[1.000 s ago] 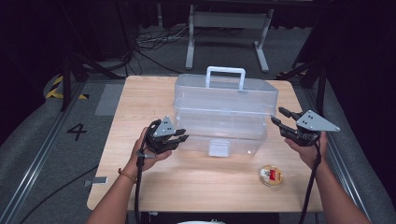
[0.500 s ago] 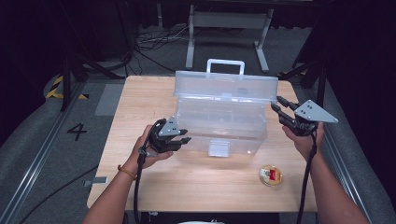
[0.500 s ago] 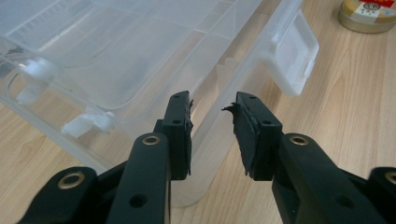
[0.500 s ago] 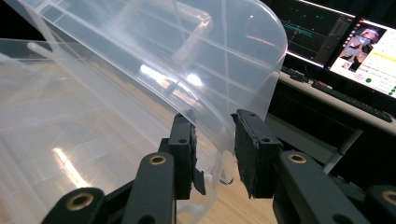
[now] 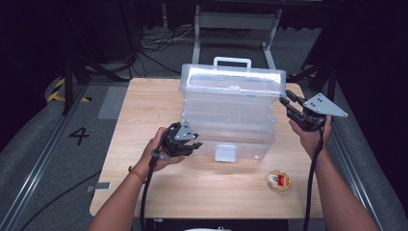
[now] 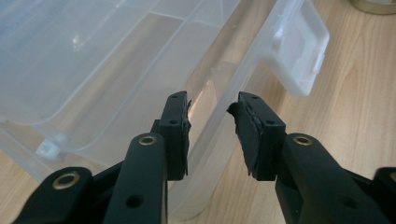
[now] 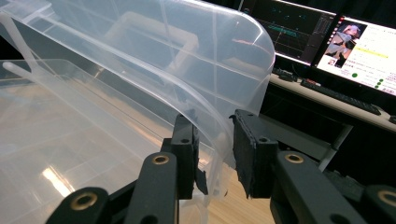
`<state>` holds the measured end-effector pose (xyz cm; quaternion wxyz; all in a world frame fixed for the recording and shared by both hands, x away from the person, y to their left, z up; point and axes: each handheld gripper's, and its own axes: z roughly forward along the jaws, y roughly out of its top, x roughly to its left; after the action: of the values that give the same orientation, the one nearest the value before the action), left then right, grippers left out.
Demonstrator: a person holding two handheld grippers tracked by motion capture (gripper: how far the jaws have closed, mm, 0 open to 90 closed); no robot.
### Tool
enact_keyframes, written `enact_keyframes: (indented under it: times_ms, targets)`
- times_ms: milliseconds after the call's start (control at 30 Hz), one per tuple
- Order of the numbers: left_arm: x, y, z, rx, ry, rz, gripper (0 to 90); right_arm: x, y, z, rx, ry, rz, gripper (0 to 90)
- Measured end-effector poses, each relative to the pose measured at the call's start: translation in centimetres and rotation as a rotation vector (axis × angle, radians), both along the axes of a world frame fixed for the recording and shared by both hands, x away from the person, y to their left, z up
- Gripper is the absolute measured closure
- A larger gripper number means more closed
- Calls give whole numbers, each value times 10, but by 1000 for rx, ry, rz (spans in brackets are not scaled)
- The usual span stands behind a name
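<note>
Right gripper (image 7: 212, 154) fingers straddle the clear box lid's (image 7: 187, 70) edge, not clenched; left gripper (image 6: 212, 135) fingers, released, straddle the box (image 6: 116, 88) wall. Close firmly before lifting further.

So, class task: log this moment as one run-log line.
work: opening clear plastic storage box | lid: raised, between right gripper fingers | left gripper: open at front wall | small round tin: on table

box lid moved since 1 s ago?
Yes. The lid has swung up and back, toward the table's far edge, with the right tongs at its end.
</note>
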<state>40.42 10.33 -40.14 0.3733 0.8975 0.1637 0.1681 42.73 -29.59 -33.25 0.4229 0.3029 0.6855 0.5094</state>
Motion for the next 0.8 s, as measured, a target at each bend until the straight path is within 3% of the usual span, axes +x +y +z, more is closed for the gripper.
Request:
enact_keyframes:
  times_ms: [100,400,600,767,800]
  targets:
    - [0,-2,-1,8,-6,-1,658,2,0,1,7,2,-6,713]
    - [1,-1,-3,-24,-5,-4,661,16,7,7,13,-13,-67,732]
    - [1,-1,-3,-33,-1,-6,661,20,11,9,-6,-30,-116,791]
    - [2,1,-3,-42,5,-11,664,28,14,13,-47,-38,-149,816]
    - [3,2,-4,-63,17,-12,664,33,16,16,-73,-45,-164,829]
